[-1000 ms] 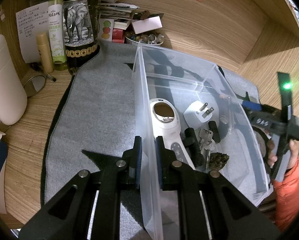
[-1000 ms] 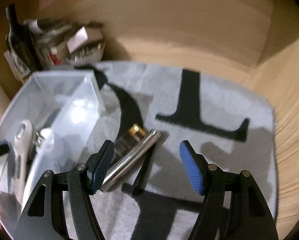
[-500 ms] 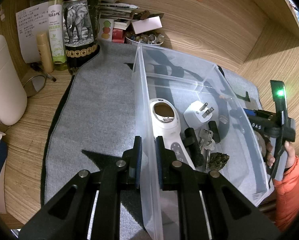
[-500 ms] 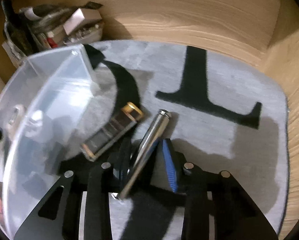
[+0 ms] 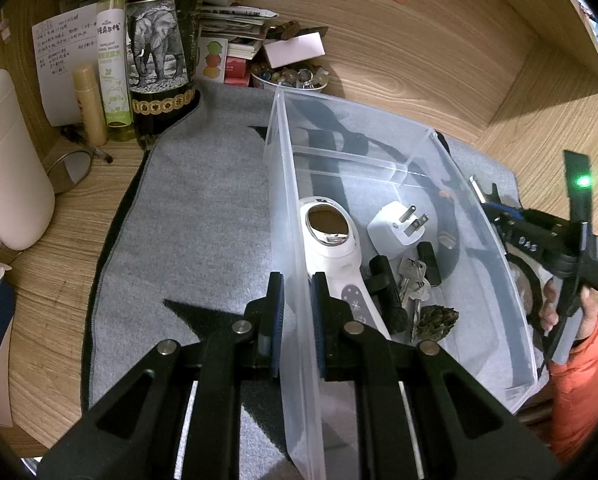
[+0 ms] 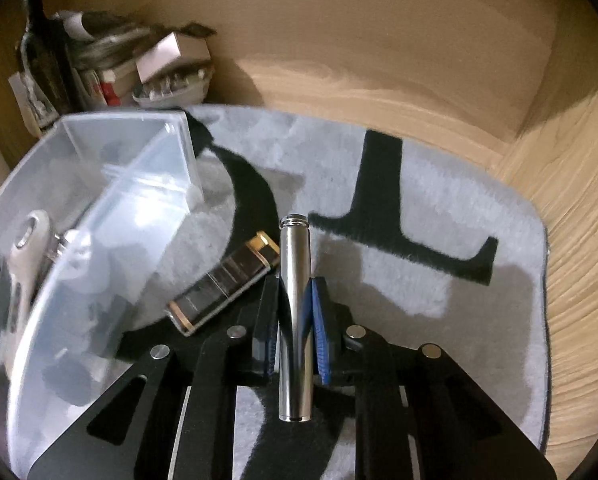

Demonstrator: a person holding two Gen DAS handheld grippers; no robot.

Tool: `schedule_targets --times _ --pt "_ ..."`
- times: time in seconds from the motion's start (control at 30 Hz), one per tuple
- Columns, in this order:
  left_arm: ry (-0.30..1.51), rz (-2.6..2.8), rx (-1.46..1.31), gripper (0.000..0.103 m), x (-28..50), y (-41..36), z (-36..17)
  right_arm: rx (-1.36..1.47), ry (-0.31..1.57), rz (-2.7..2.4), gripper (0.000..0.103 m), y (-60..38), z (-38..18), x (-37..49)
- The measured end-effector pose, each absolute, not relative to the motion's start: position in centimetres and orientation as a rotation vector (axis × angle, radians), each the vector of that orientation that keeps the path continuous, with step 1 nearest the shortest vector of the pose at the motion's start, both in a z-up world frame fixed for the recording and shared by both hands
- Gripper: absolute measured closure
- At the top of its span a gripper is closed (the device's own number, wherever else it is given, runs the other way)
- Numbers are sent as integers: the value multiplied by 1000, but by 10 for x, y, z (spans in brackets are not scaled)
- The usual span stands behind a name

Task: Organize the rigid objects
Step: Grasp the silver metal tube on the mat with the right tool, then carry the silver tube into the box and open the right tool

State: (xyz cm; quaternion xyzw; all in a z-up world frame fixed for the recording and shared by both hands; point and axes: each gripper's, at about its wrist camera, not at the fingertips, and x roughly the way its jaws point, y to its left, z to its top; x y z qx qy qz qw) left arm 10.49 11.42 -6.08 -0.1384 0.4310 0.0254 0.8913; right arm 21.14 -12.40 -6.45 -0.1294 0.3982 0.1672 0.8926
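Right gripper (image 6: 295, 320) is clamped on the silver metal tube (image 6: 295, 312), blue pads squeezing it along its length, tube pointing straight forward and sitting just above the grey felt mat (image 6: 439, 216); honestly that grip looks sketchy, since a smooth round tube between flat pads can roll or squirt out the front if it gets tilted on the way over. Just beside it on the mat lies a black and gold battery (image 6: 225, 286), touching or nearly touching the left finger; lifting carelessly could nudge it or drag it along. Left of that is the clear plastic bin (image 6: 147, 200), where the tube presumably goes; its near wall is tall, so a low carry could clip the rim.

Left gripper (image 5: 297, 316) is pinched shut on the bin's wall (image 5: 295, 280), steadying it; if that lets go or twists, the bin slides on the felt. Inside already: a white handheld device (image 5: 331, 248), white plug adapter (image 5: 395, 224), keys (image 5: 413, 280), a black stick-like gadget (image 5: 385, 284) and a pine cone (image 5: 437, 318); dropping the tube from height could bounce it off those.
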Motion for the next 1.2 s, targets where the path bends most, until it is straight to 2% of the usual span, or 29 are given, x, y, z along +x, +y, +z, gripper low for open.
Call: schedule_targets --times 0.77,0.97,1.2 --pt "895 53 -288 90 105 114 -61 -255 507 572 89 -79 42 129" --pt "895 53 -288 90 105 114 -61 -272 484 639 89 -61 44 115" --pt "894 54 -286 90 105 114 -61 -306 545 677 89 -38 23 116"
